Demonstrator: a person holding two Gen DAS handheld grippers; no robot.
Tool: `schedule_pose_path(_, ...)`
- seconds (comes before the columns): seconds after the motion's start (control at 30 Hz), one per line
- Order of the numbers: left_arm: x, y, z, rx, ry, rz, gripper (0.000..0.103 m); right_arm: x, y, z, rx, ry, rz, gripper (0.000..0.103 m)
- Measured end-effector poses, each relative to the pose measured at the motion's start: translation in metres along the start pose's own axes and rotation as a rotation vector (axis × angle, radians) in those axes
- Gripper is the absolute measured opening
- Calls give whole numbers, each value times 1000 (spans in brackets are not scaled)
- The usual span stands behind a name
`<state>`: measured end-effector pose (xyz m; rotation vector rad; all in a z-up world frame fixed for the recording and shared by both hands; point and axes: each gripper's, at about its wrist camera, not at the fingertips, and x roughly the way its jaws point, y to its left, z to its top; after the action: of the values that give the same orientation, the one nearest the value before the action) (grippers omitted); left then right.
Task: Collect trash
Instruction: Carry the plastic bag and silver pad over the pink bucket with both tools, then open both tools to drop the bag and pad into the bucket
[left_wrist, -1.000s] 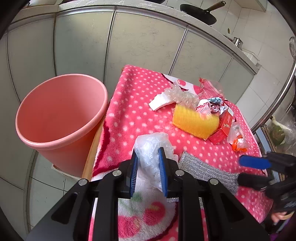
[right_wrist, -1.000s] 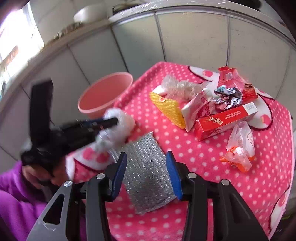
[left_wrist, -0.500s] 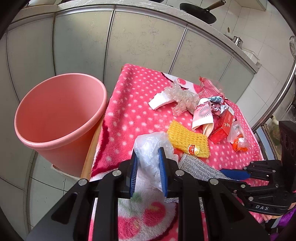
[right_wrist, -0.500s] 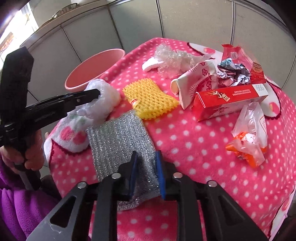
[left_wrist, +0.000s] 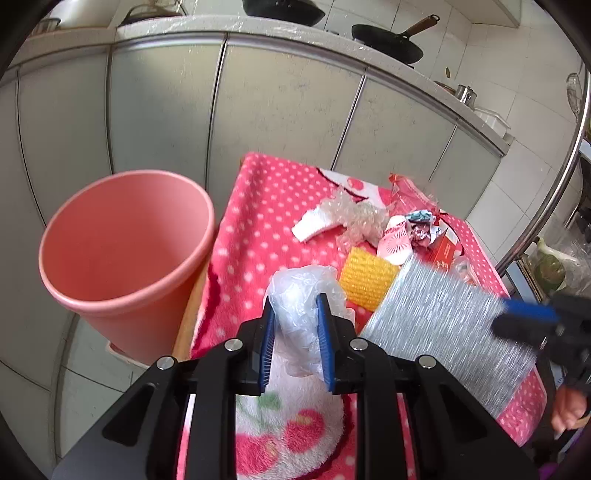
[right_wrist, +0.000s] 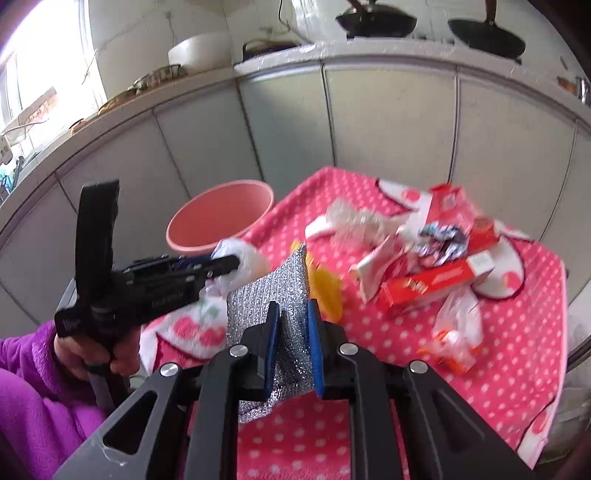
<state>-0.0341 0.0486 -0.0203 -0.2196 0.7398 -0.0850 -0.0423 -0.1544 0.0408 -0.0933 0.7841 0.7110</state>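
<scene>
The right gripper (right_wrist: 292, 345) is clamped on the silver scouring cloth (right_wrist: 273, 295), its jaws having just closed onto it. The cloth is a flat, glittery woven rectangle, lifted clear of the pink polka-dot fleece blanket (right_wrist: 461, 398); its long axis rises from the pads toward the pink plastic bin (right_wrist: 218, 221), free end tilted upward.

The left gripper (left_wrist: 295, 339) grips a crumpled, translucent plastic bag (left_wrist: 299, 295), held just right of the bin (left_wrist: 122, 251) over the blanket edge.

The bin is round, smooth-walled and upright, beside the table. Right of the bin lie a yellow mesh sponge (left_wrist: 367, 277), a red carton (right_wrist: 436, 284) and crinkled clear wrap (left_wrist: 354, 218).
</scene>
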Motion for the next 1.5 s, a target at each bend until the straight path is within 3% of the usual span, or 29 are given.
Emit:
schedule_pose_path(0.27, -13, 0, 11, 32, -63, 56, 21, 15, 5, 26, -33, -60, -79, 15)
schedule_pose_path(0.5, -17, 12, 24, 14, -95, 94, 21, 39, 15, 49, -60, -97, -88, 15)
schedule_pose_path(0.9, -22, 71, 53, -75, -174, 229, 21, 104, 48, 99, -106, -124, -100, 15)
schedule_pose_path(1.2, -13, 130, 58, -168, -178, 325, 21, 173, 79, 124, -127, -71, -68, 16)
schedule_pose_path(1.5, 4, 159, 51, -211, -129, 365, 21, 229, 95, 136, -120, -18, -91, 16)
